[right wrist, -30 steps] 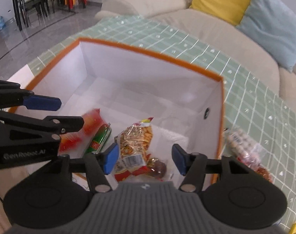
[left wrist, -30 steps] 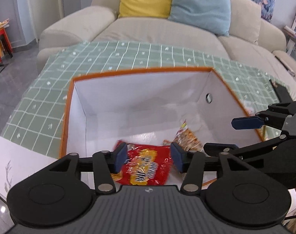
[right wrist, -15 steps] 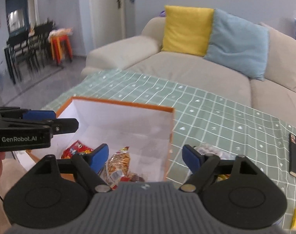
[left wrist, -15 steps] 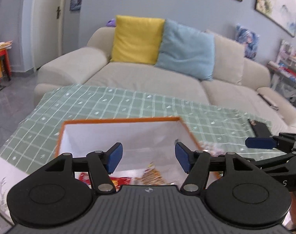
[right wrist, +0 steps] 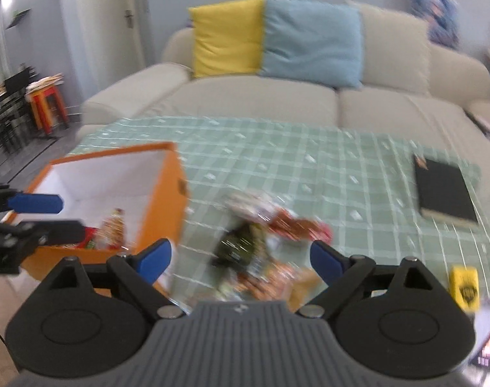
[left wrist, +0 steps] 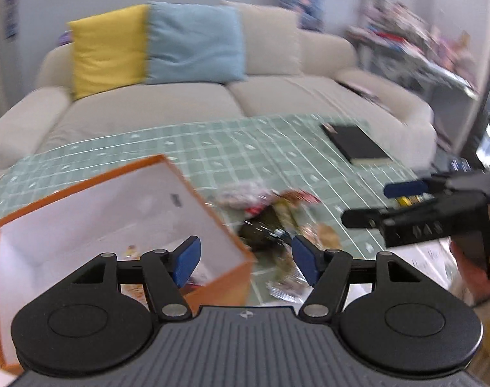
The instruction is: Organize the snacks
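a second ago both grippers hung over the orange box (right wrist: 161, 193) near the table's left edge, where several packets already lie; now they have swung right to the loose snack pile (right wrist: 261, 235) mid-table. the left gripper (left wrist: 245, 258) and the right gripper (right wrist: 241, 258) are opening with nothing between their jaws, so another pickup looks next

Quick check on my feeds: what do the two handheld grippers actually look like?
Both match: the left gripper and right gripper have black scissor-like linkage arms with silver pivot pins, blue pads on the fingertips, two round black discs, and a ribbed grey body bearing a small logo.
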Demonstrator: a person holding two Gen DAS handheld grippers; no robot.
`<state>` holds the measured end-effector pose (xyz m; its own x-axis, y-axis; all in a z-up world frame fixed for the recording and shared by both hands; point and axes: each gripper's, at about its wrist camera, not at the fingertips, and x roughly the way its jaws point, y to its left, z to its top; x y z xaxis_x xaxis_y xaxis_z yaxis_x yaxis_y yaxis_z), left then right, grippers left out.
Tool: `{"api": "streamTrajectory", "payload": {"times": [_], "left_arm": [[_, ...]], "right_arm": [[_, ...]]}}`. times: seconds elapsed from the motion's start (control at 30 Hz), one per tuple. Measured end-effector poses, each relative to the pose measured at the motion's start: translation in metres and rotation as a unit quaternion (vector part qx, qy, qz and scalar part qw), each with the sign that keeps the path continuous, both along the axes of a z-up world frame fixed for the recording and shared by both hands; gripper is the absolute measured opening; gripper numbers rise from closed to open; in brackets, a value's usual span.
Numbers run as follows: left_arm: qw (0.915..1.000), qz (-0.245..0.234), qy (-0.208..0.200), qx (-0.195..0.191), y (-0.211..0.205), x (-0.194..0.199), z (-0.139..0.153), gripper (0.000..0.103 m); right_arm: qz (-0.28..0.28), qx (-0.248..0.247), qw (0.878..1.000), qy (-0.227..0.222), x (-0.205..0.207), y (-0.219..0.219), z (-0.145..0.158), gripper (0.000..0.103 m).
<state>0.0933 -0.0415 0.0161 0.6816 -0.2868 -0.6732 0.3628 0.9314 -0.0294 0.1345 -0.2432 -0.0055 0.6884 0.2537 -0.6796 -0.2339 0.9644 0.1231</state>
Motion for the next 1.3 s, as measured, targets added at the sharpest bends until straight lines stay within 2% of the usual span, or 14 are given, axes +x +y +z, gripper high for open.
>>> {"api": "streamTrajectory", "payload": {"times": [0.13,0.2,0.33,0.5,0.63,0.77,0.83,1.0,1.13,1.23,1.3], "left_arm": [[0.9984,-0.048,0.011,0.029,-0.029,0.005,-0.010,0.075],[0.9966,-0.070,0.015,0.041,-0.042,0.005,-0.015,0.075],[0.9899,-0.111,0.029,0.083,-0.070,0.008,-0.030,0.074],[0.9819,-0.137,0.066,0.113,-0.088,0.020,-0.052,0.074],[0.9715,-0.152,0.088,0.159,-0.106,0.033,-0.067,0.072],[0.9646,-0.158,0.113,0.178,-0.114,0.048,-0.078,0.070],[0.9630,-0.154,0.126,0.182,-0.118,0.055,-0.086,0.069],[0.9530,-0.153,0.149,0.215,-0.127,0.060,-0.104,0.066],[0.9462,-0.154,0.154,0.239,-0.130,0.060,-0.113,0.065],[0.9450,-0.151,0.150,0.248,-0.132,0.061,-0.116,0.058],[0.9446,-0.151,0.146,0.252,-0.133,0.062,-0.117,0.055]], "right_arm": [[-0.038,0.005,0.999,0.036,0.003,-0.023,-0.024,0.088],[-0.046,0.011,0.998,0.051,0.004,-0.028,-0.033,0.084],[-0.041,-0.003,0.997,0.070,0.006,-0.027,-0.044,0.082],[-0.030,0.002,0.996,0.082,0.016,-0.026,-0.054,0.082],[-0.022,0.001,0.995,0.100,0.027,-0.026,-0.060,0.081],[-0.039,0.029,0.989,0.143,0.043,-0.036,-0.074,0.068],[-0.051,0.055,0.984,0.163,0.051,-0.042,-0.081,0.065],[-0.069,0.038,0.982,0.172,0.066,-0.039,-0.094,0.055],[-0.077,0.040,0.979,0.186,0.073,-0.039,-0.104,0.050],[-0.074,0.036,0.979,0.189,0.075,-0.036,-0.108,0.038],[-0.072,0.032,0.979,0.189,0.075,-0.034,-0.110,0.023]]}}
